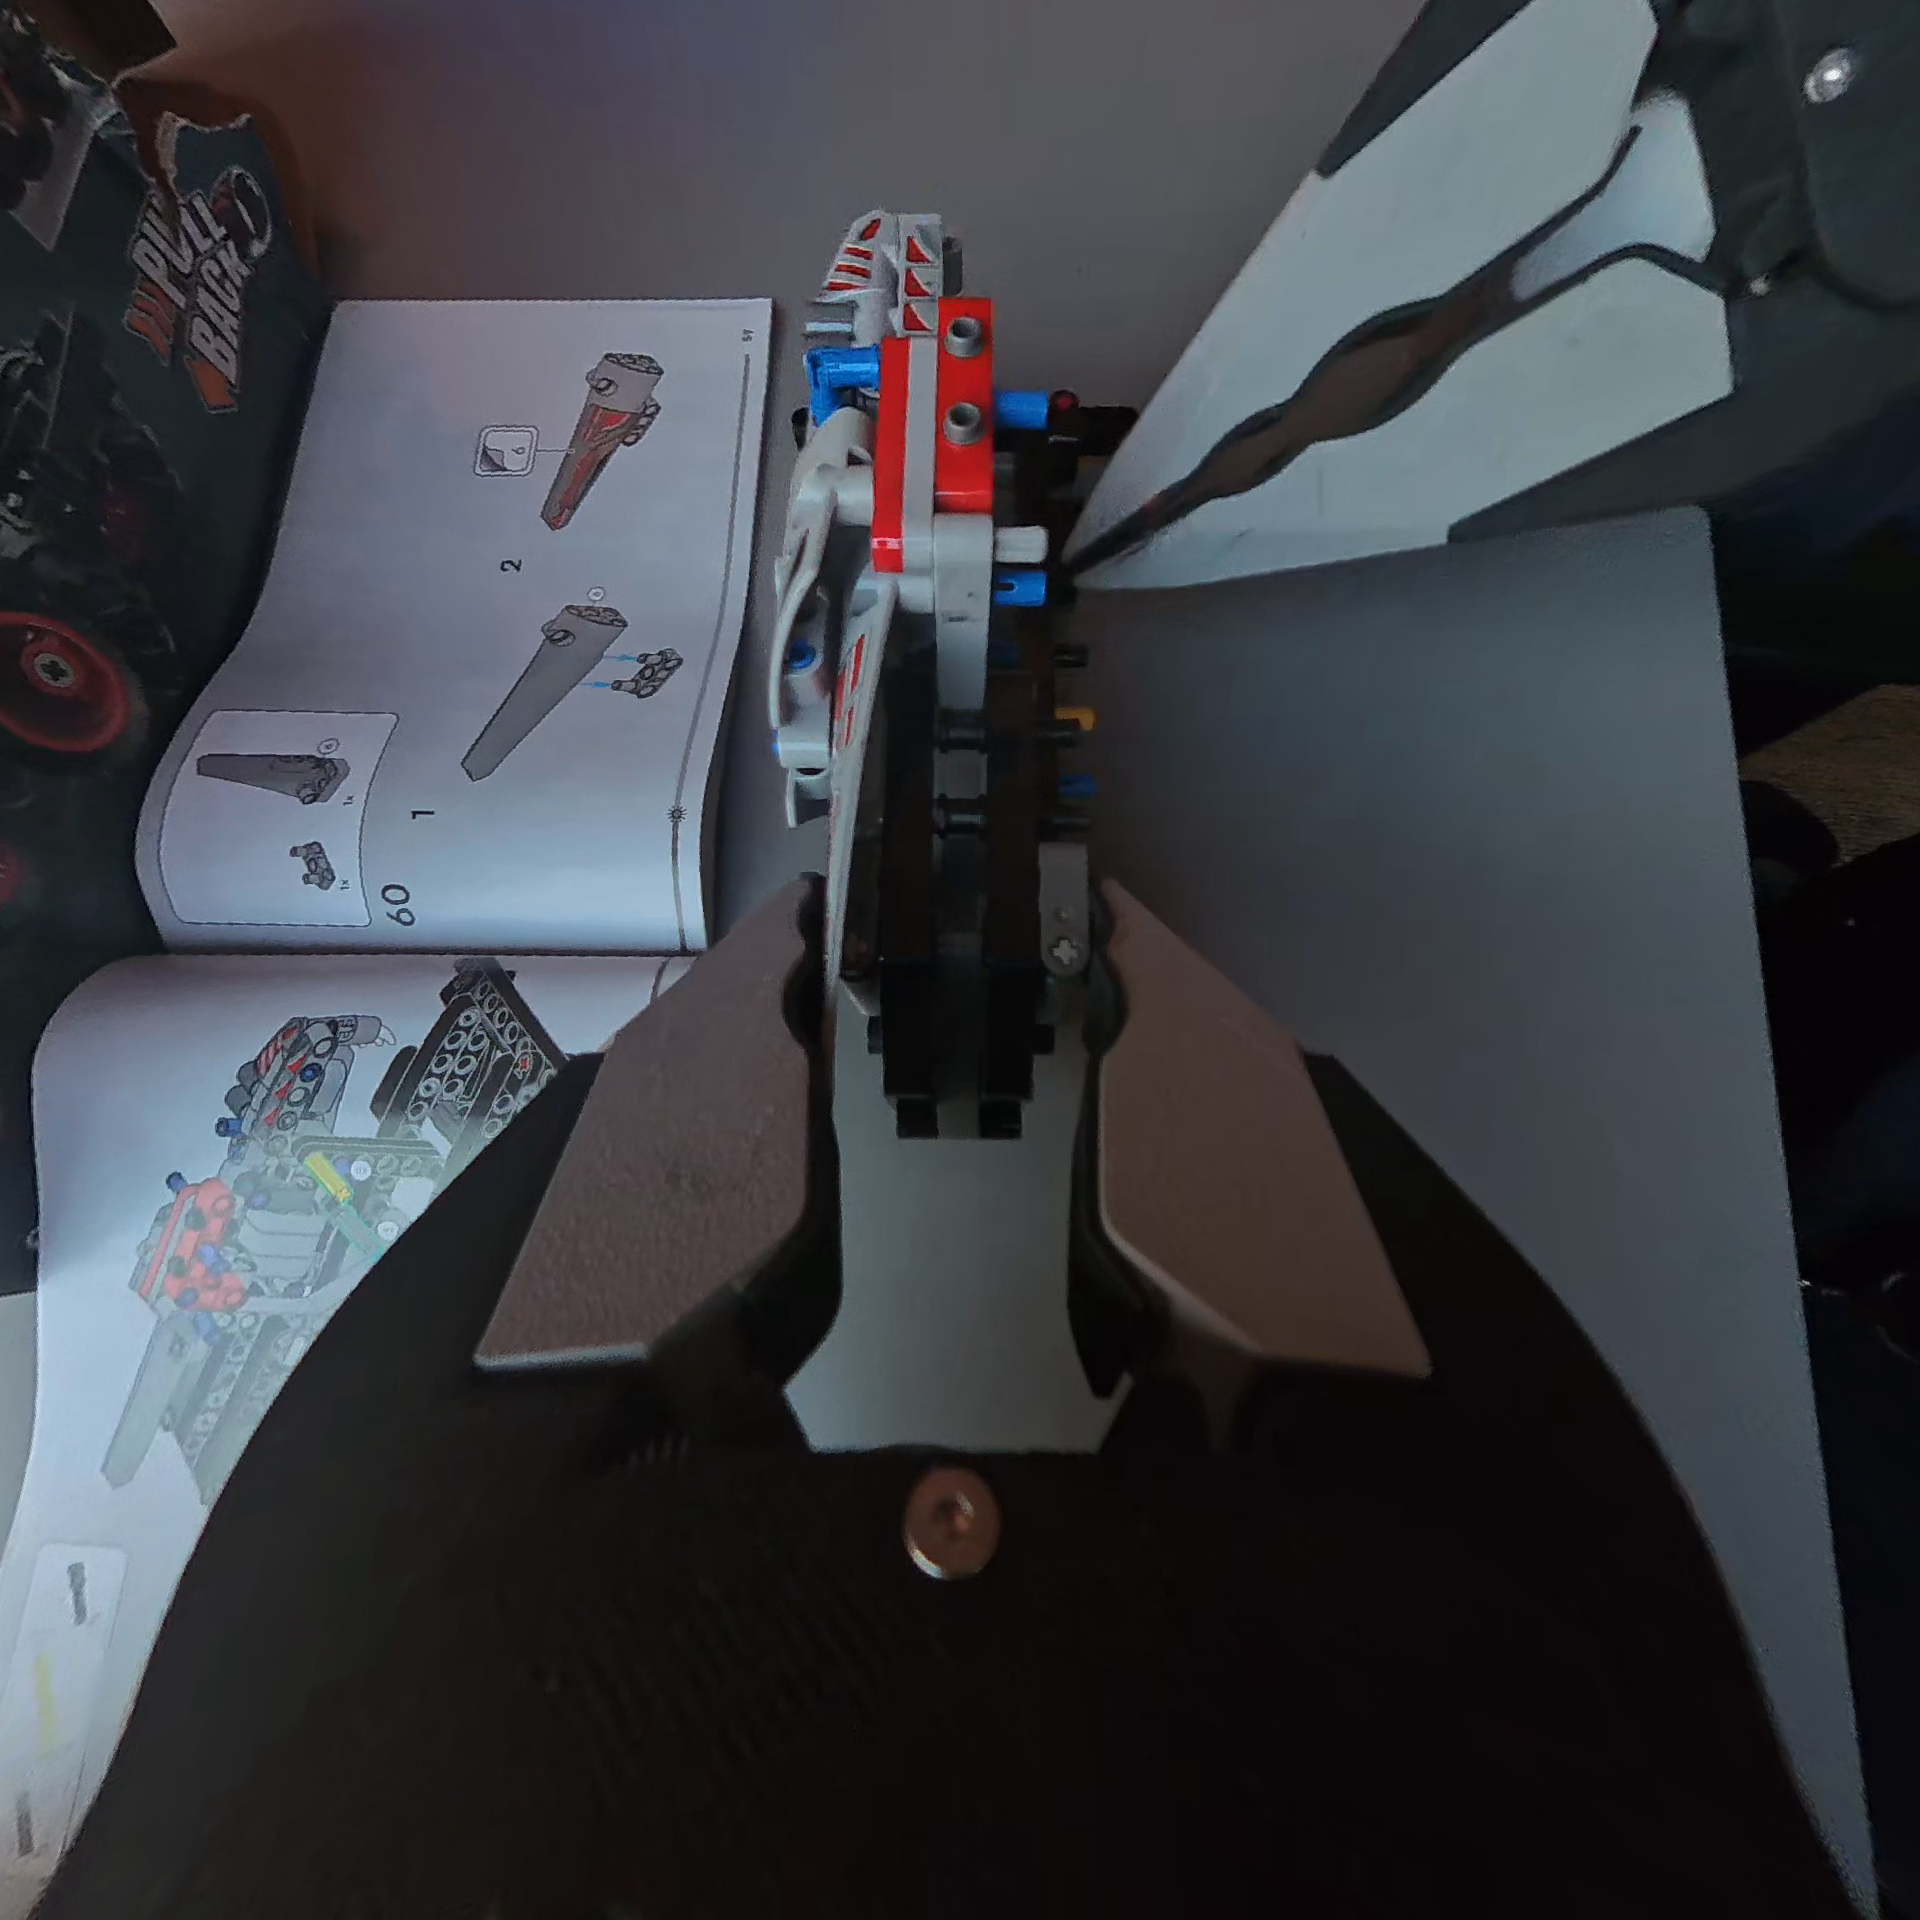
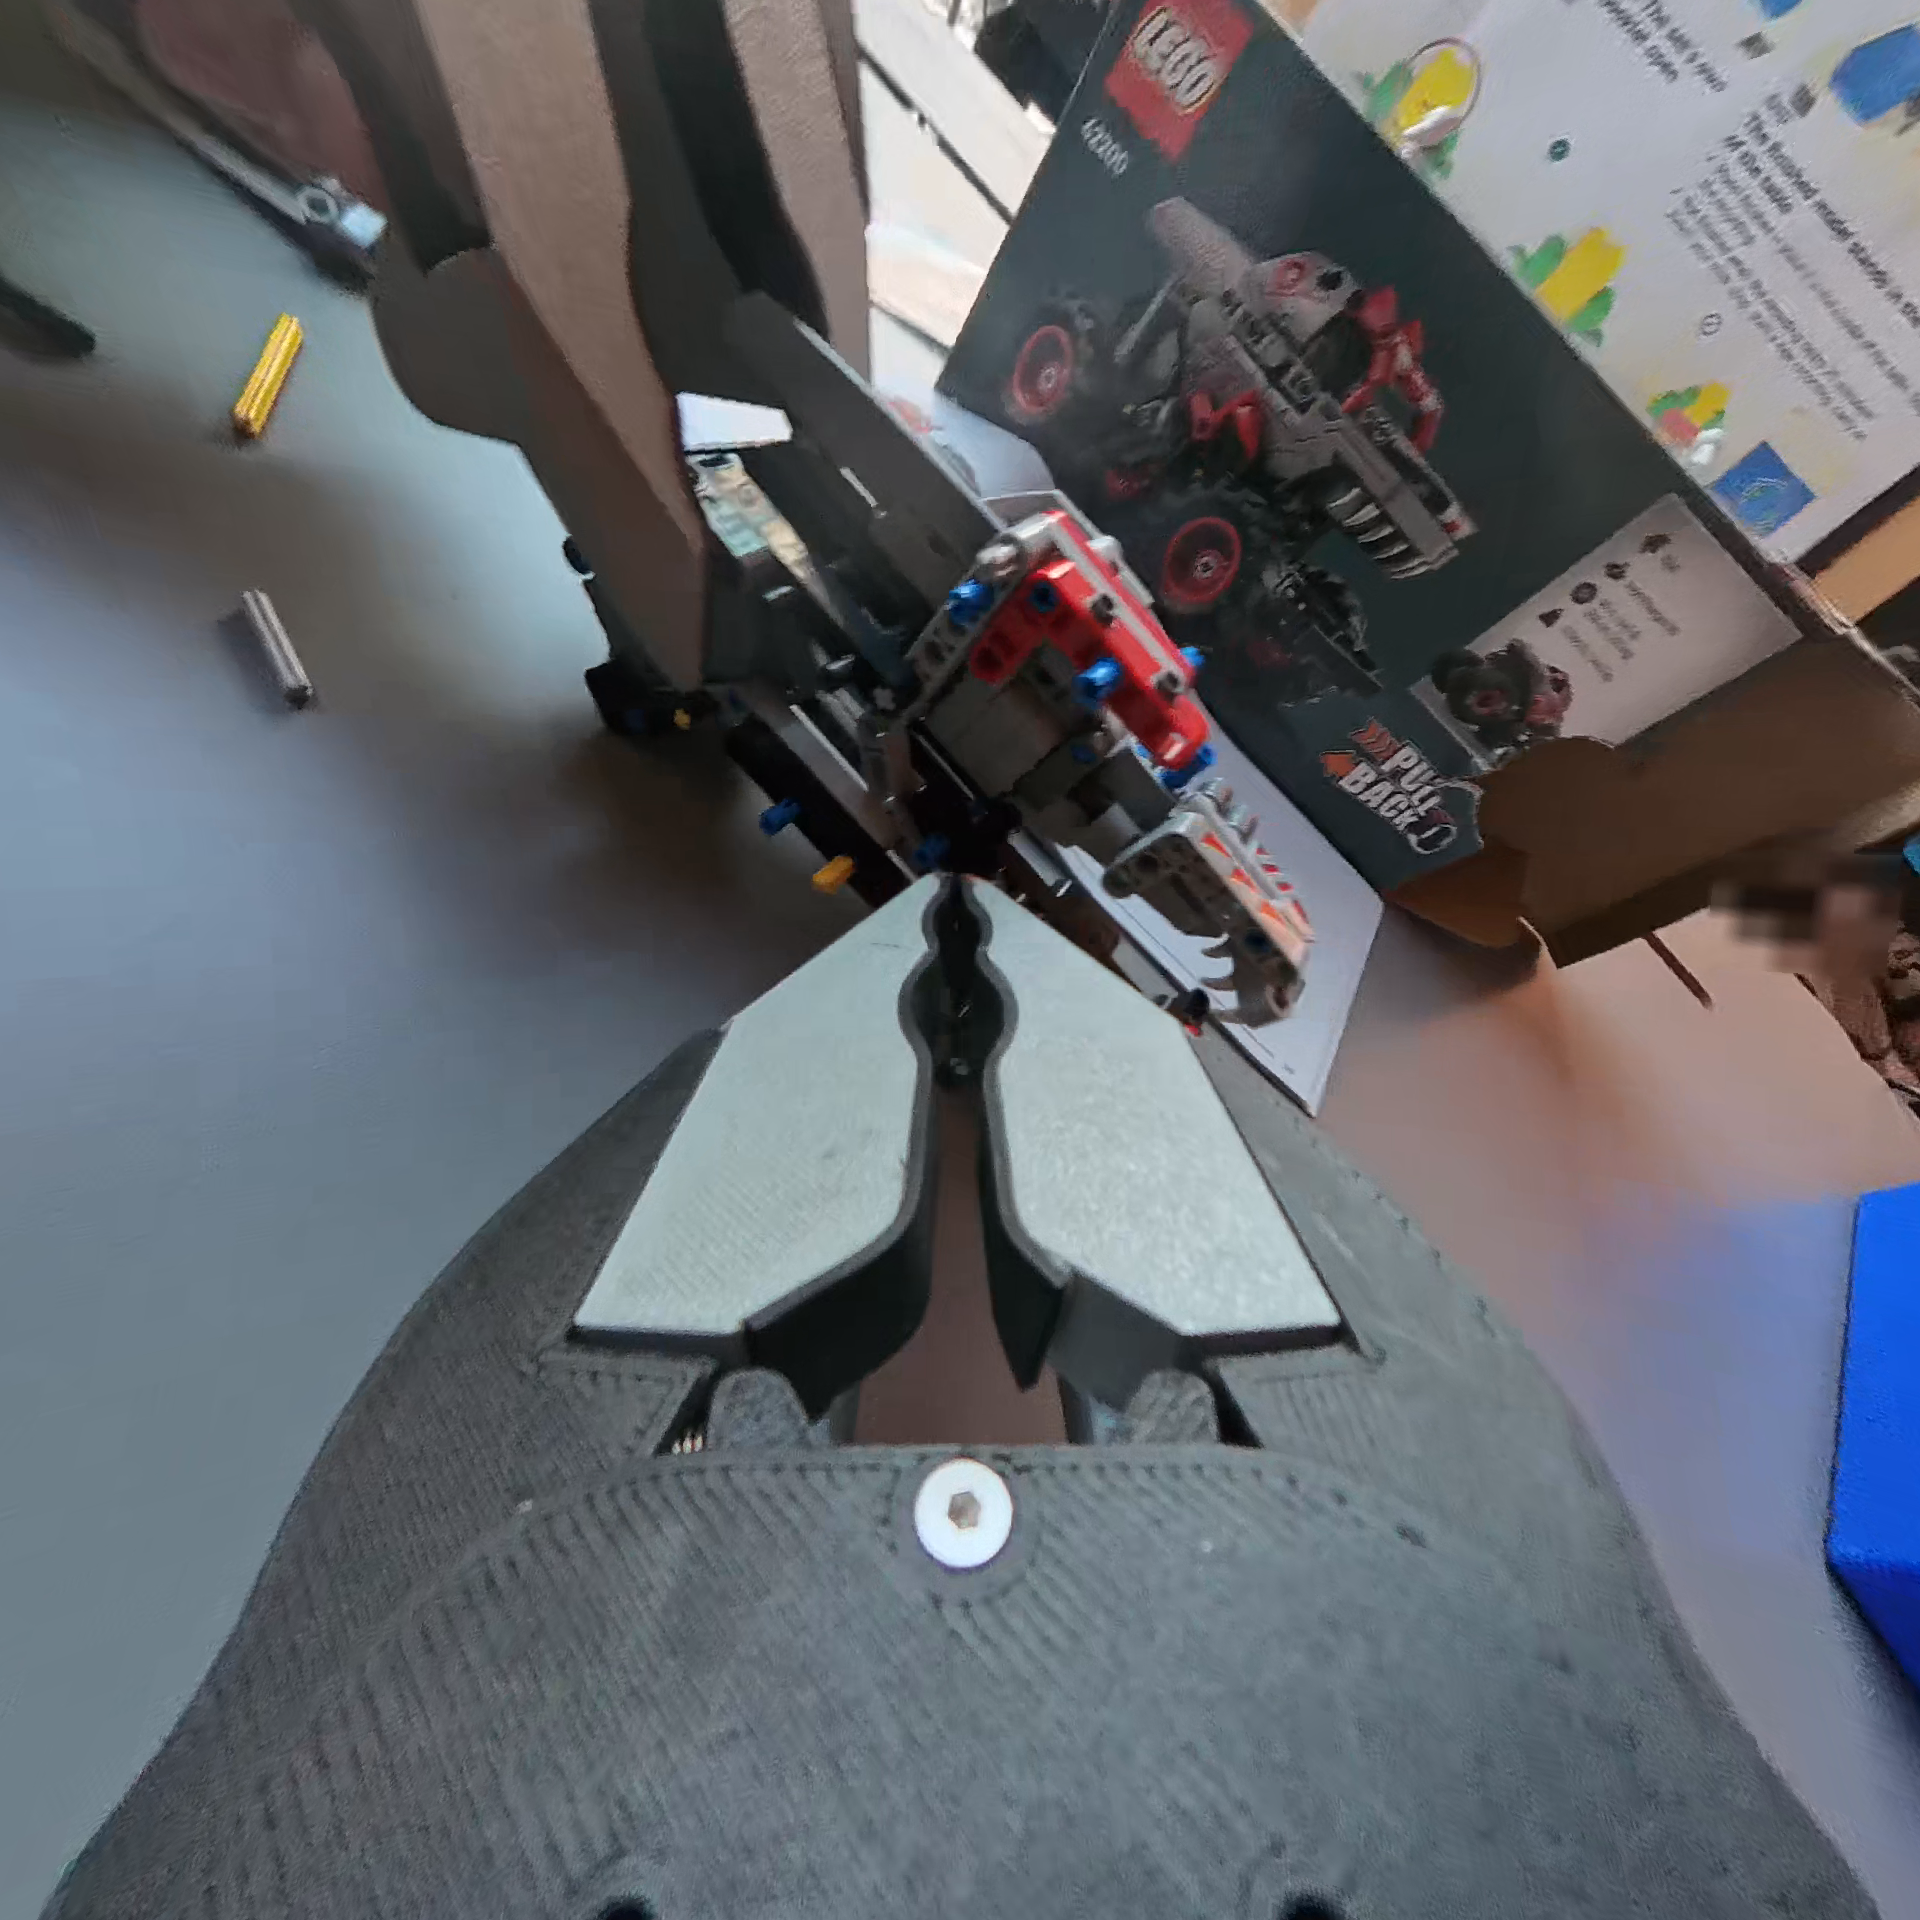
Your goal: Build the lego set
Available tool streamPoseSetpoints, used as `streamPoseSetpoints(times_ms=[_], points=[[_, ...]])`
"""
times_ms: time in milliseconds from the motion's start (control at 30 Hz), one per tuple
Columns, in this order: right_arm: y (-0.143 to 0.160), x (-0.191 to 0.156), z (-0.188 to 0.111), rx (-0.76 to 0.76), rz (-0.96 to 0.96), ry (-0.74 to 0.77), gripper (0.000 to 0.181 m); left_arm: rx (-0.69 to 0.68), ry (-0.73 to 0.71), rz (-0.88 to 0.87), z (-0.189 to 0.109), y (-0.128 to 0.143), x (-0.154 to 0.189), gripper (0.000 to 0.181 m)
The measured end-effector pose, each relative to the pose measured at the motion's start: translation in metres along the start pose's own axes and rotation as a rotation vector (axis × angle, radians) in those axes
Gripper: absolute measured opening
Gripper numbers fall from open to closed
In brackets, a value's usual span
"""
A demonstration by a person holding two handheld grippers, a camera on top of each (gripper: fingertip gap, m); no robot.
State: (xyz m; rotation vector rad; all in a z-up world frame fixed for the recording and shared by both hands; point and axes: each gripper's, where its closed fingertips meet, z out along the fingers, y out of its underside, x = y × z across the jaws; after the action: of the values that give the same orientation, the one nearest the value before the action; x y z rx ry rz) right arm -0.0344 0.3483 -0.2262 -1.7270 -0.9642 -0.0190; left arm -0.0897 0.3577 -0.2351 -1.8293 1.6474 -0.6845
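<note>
The half-built lego model (image 1: 935, 644), with a black frame and red, grey and blue parts, stands on edge between my left gripper's (image 1: 956, 904) fingers, which are shut on its black rear end. In the right wrist view the model (image 2: 1049, 675) hangs tilted above the table, and the left gripper's fingers (image 2: 623, 468) reach down from the upper left. My right gripper (image 2: 951, 899) is shut, and a thin black piece (image 2: 951, 997) seems pinched between its pads. Its tips touch the model's black side rail. It comes in from the upper right in the left wrist view (image 1: 1075, 556).
An open instruction booklet (image 1: 468, 623) lies left of the model, beside the lego box (image 2: 1299, 468). A yellow piece (image 2: 267, 374) and a grey piece (image 2: 272, 646) lie loose on the grey table. A blue block (image 2: 1881, 1455) is at the right edge. Left tips to right tips: about 6 centimetres.
</note>
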Motion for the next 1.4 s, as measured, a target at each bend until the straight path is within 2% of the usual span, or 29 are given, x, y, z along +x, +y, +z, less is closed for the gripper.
streamPoseSetpoints(times_ms=[167,267,333,400,567,833,1133,1200,1267,1400], points=[[0.004,-0.002,0.004,-0.022,0.034,-0.047,0.014,-0.001,0.041,-0.012,-0.001,0.001,0.004,0.045],[0.016,0.01,0.005,-0.088,-0.041,0.011,0.01,-0.019,0.08,0.011,-0.005,0.005,0.008,0.044],[0.016,0.003,0.002,-0.082,-0.068,-0.04,0.005,-0.034,0.12,0.033,-0.009,0.011,0.013,0.044],[0.013,-0.007,-0.001,-0.069,-0.087,-0.097,0.012,-0.039,0.163,0.027,-0.012,0.013,0.017,0.044],[0.01,-0.006,0.008,-0.115,-0.201,-0.085,0.013,-0.039,0.187,0.032,-0.012,0.014,0.019,0.045],[0.006,-0.015,0.018,-0.121,-0.347,-0.247,0.002,-0.037,0.199,0.025,-0.012,0.014,0.019,0.047],[0.0,-0.022,0.02,-0.06,-0.132,-0.401,0.006,-0.029,0.207,0.023,-0.009,0.013,0.014,0.048],[-0.005,-0.029,0.012,-0.013,-0.101,-0.443,0.004,-0.026,0.234,0.012,-0.011,0.014,0.016,0.048],[-0.017,-0.042,-0.005,0.084,-0.013,-0.551,0.0,-0.025,0.217,0.025,-0.012,0.015,0.013,0.048],[-0.015,-0.024,-0.013,0.112,0.036,-0.459,0.0,-0.037,0.201,0.045,-0.013,0.017,0.012,0.047]])
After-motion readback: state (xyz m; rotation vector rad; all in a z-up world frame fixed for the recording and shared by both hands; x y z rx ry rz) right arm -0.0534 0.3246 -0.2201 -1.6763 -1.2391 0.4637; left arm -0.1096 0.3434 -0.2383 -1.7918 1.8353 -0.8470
